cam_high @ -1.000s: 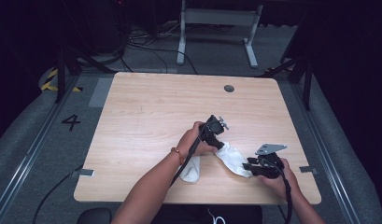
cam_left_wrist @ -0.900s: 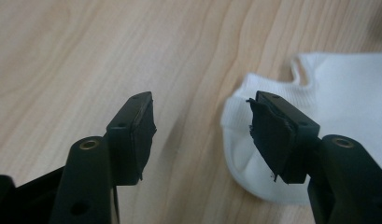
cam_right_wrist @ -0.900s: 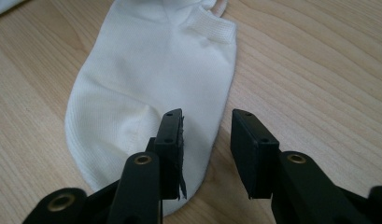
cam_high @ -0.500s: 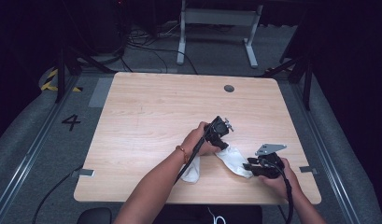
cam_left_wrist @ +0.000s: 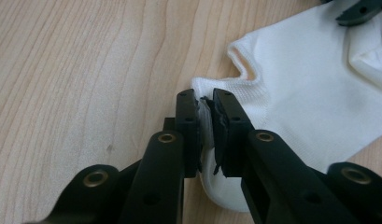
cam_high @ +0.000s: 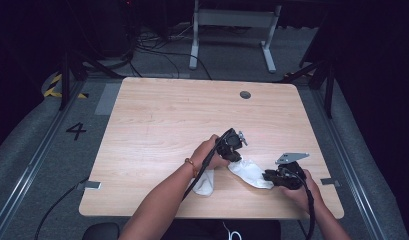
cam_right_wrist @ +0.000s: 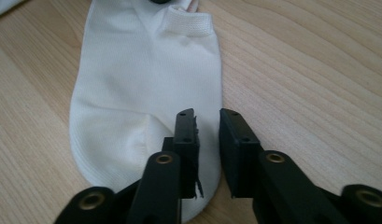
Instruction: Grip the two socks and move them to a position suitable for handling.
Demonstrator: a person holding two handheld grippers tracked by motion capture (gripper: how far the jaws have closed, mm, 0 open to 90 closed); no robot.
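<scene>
My left gripper point(cam_left_wrist: 205, 100) has just closed and pinches the cuff of the sock point(cam_high: 249, 173) lying on the table point(cam_high: 157, 120), but my right gripper point(cam_right_wrist: 207, 116), still closing, has only the toe edge, so it may slip out.

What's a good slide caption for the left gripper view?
Left hand-held gripper pinching the cuff edge of a white sock lying on the wooden table.
</scene>
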